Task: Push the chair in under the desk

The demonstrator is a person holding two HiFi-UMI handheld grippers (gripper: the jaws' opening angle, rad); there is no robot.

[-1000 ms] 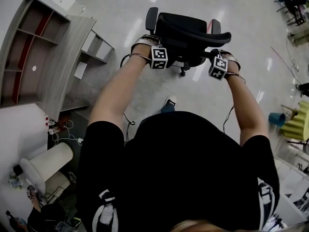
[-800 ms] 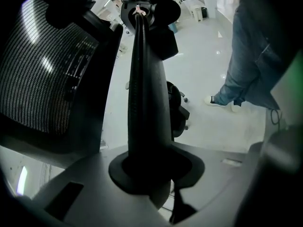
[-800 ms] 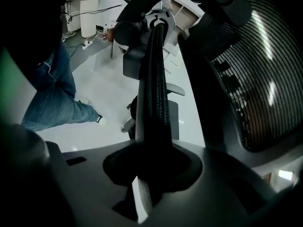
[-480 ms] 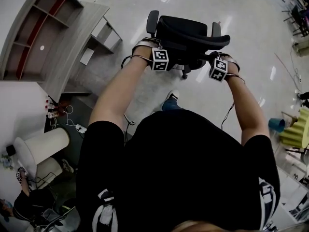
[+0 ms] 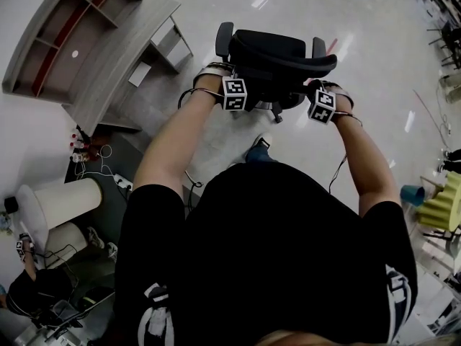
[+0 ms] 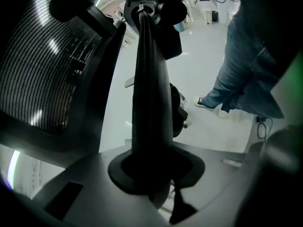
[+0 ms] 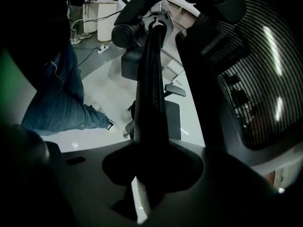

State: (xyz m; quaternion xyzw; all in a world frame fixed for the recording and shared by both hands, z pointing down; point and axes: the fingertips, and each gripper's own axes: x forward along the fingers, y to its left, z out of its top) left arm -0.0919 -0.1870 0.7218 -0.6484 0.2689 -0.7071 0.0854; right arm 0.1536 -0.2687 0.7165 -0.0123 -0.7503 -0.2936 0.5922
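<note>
The pale, glossy floor (image 5: 374,42) carries the black office chair (image 5: 281,56) on its castors near the top of the head view, and the grey desk (image 5: 108,78) with its open shelves stands well apart to the chair's left. At the lower left, two white cylinders (image 5: 68,202) stand near a power strip (image 5: 121,186) with loose cables. The person's shoe (image 5: 258,150) is planted just behind the chair, and a blue bucket (image 5: 413,194) sits near the right edge.

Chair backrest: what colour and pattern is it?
The backrest is black ribbed mesh, clearest in the left gripper view.
</note>
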